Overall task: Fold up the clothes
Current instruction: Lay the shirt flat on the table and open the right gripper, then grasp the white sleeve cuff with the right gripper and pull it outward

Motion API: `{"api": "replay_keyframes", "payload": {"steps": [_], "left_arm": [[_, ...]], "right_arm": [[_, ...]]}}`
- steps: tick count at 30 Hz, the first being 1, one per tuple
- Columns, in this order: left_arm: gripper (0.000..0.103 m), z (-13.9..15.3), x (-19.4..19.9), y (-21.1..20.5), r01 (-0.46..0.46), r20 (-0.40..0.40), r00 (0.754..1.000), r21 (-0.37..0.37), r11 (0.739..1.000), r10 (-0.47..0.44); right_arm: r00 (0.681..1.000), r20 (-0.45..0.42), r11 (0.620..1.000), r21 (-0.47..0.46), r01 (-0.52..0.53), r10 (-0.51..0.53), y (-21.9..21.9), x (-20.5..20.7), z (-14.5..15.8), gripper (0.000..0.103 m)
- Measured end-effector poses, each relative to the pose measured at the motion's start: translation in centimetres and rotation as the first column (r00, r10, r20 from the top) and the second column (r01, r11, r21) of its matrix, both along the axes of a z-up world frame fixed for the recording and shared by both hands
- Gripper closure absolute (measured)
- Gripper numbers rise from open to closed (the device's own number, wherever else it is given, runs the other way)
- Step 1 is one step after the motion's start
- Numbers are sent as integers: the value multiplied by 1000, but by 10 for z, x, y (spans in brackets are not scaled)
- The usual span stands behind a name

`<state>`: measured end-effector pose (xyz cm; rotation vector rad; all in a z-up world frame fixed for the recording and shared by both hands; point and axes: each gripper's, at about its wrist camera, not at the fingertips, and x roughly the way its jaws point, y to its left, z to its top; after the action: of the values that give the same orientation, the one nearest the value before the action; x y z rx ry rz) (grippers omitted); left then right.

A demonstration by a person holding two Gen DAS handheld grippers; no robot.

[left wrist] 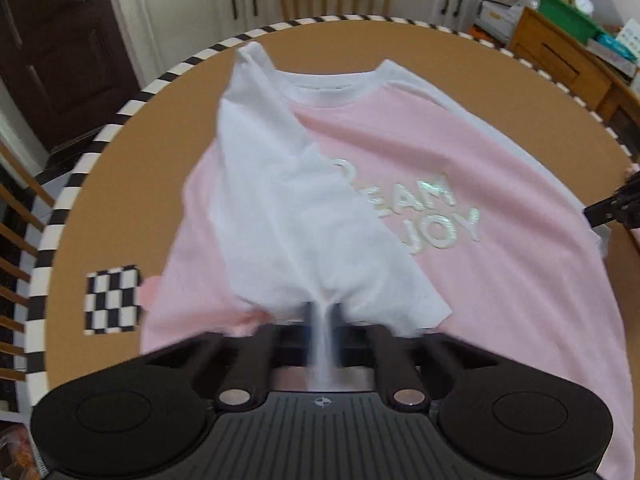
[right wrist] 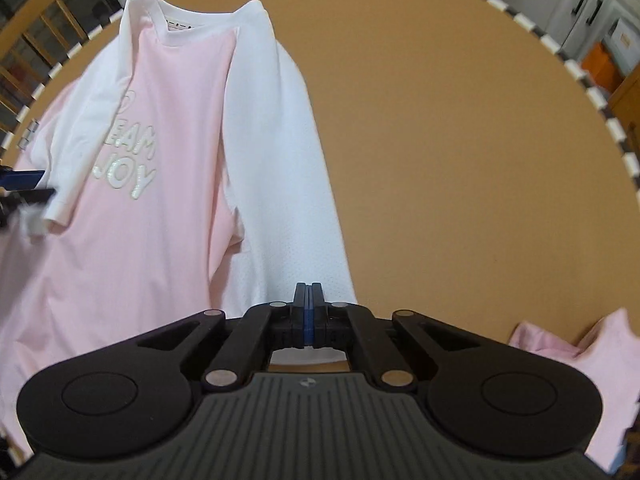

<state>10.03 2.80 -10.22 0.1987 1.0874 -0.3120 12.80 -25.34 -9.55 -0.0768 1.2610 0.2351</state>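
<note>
Pinching: the left gripper [left wrist: 322, 312] clamps the cuff of a white sleeve [left wrist: 288, 208], jaws narrow on the fabric, at the lower centre of the left wrist view.

Sleeve: it rises from the jaws in a blurred fan toward the upper left of the frame, draped across the chest of the pink T-shirt [left wrist: 460, 280] and covering the start of the raised lettering [left wrist: 432, 216].

Right gripper: the right gripper [right wrist: 307, 300] shows its fingers pressed together at the lower centre of the right wrist view, over the hem of the other white sleeve [right wrist: 280, 184]; whether any cloth is caught between them I cannot tell, as the tips hide the contact.

Shirt: it lies front-up on the round brown table [right wrist: 460, 140], collar [left wrist: 340, 84] toward the far striped rim, body spreading into the lower right of the left view.

Second garment: a rumpled pink cloth [right wrist: 592, 356] sits at the lower right of the right view, apart from the shirt.

Marker: a checkered square [left wrist: 114, 300] lies on the table at the lower left, just beside the shirt's edge.

Risk: the grip is on a small bite of cuff, so a quick pull could slip it free and drop the sleeve crooked.

Risk: dragging the sleeve further may tug the unweighted body along and wrinkle it toward the rim.
</note>
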Motion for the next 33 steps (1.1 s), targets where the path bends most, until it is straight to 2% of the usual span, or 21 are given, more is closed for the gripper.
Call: {"api": "replay_keyframes", "payload": {"steps": [2,7,10,11,12,14,15,18,20,23,24,25,26,28,30,33], "left_arm": [[101,2,7,6,-10,-30,1000,2,1000,10],[101,13,9,13,13,-4,1000,70,997,-13],[101,20,11,20,15,10,1000,87,996,-16],[101,22,12,22,15,15,1000,93,996,-17],[101,25,12,24,16,20,1000,98,995,-18],[101,31,14,31,19,36,999,123,992,-24],[101,35,14,37,21,48,998,143,990,-29],[101,50,28,68,-35,80,997,197,980,19],[101,59,43,92,-100,104,992,228,969,78],[102,68,66,123,-190,158,976,293,937,148],[102,70,74,132,-228,175,968,304,925,181],[103,71,82,139,-260,186,960,310,914,210],[103,71,90,146,-291,198,951,315,903,238],[103,70,102,151,-318,217,942,324,891,257],[103,70,108,153,-340,216,935,307,889,282],[98,76,103,148,-336,195,935,217,916,297]], "right_arm": [[1000,13,999,-31,-11,11,2,2,3,103],[999,50,995,-101,-8,13,-4,12,17,103],[999,44,998,-62,-12,14,-9,14,23,101],[999,35,999,-39,-17,18,-9,13,23,92],[1000,15,1000,-9,-26,26,-8,9,23,88],[998,-1,998,13,-58,58,-1,1,18,49],[997,-4,997,15,-77,77,3,-4,15,48],[994,-13,994,7,-107,107,13,-15,7,50],[994,-19,994,-10,-106,106,15,-18,1,55],[994,-32,994,-46,-104,102,21,-20,-9,59],[994,-39,993,-61,-102,100,23,-20,-14,63],[994,-39,992,-65,-104,102,26,-21,-16,71],[994,-27,992,-51,-111,110,28,-22,-17,85],[993,-18,992,-51,-116,115,34,-22,-17,98],[993,-12,990,-78,-119,119,38,-21,-15,99],[992,11,982,-140,-126,129,38,-16,-9,99]]}}
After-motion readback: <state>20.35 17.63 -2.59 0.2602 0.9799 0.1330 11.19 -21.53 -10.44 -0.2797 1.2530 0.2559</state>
